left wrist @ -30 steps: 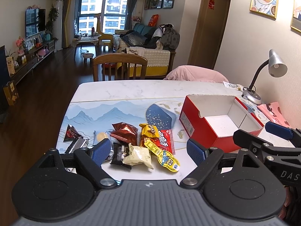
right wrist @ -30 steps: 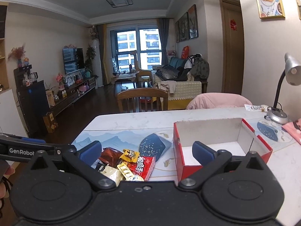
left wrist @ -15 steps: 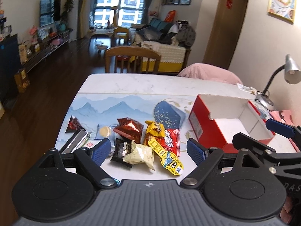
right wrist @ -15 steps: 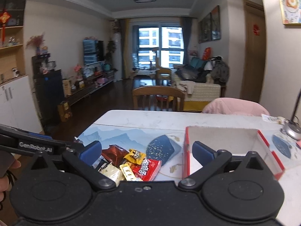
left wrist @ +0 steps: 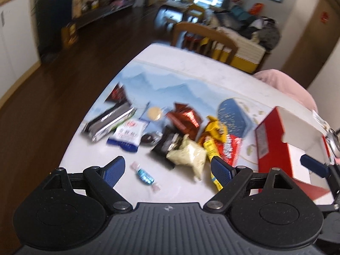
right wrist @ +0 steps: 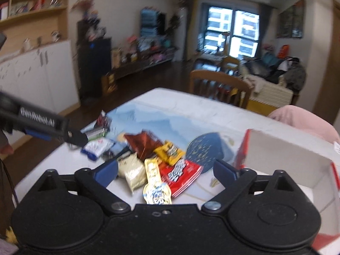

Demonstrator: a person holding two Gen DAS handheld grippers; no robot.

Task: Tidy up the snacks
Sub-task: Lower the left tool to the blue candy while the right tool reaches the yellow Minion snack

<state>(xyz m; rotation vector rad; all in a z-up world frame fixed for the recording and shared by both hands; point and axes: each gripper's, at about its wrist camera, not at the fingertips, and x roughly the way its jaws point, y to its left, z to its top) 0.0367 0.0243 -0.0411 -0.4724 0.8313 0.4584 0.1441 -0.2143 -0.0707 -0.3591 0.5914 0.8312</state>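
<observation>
A pile of snack packets lies on the table: a pale cream packet (left wrist: 188, 154), a brown foil packet (left wrist: 184, 120), a red packet (left wrist: 230, 146), a blue-and-white packet (left wrist: 127, 135) and a small blue candy (left wrist: 145, 175). My left gripper (left wrist: 167, 170) hovers open above the candy and the cream packet. An open red box (left wrist: 291, 140) with a white inside stands to the right. My right gripper (right wrist: 165, 172) hangs over a long yellow packet (right wrist: 156, 184) and the red packet (right wrist: 180, 175); its jaws are closing and touch nothing. The red box (right wrist: 286, 159) is at its right.
A silver bar (left wrist: 110, 121) and a dark triangular packet (left wrist: 118, 94) lie near the table's left edge (left wrist: 85, 114). A wooden chair (right wrist: 218, 85) stands at the far side, and a pink cushion (right wrist: 303, 121) at the far right. The left gripper's body (right wrist: 42, 125) reaches in from the left.
Both grippers have tipped down, rolled and come closer to the snack pile. The blue candy has come into the left view. The right jaws stand slightly narrower.
</observation>
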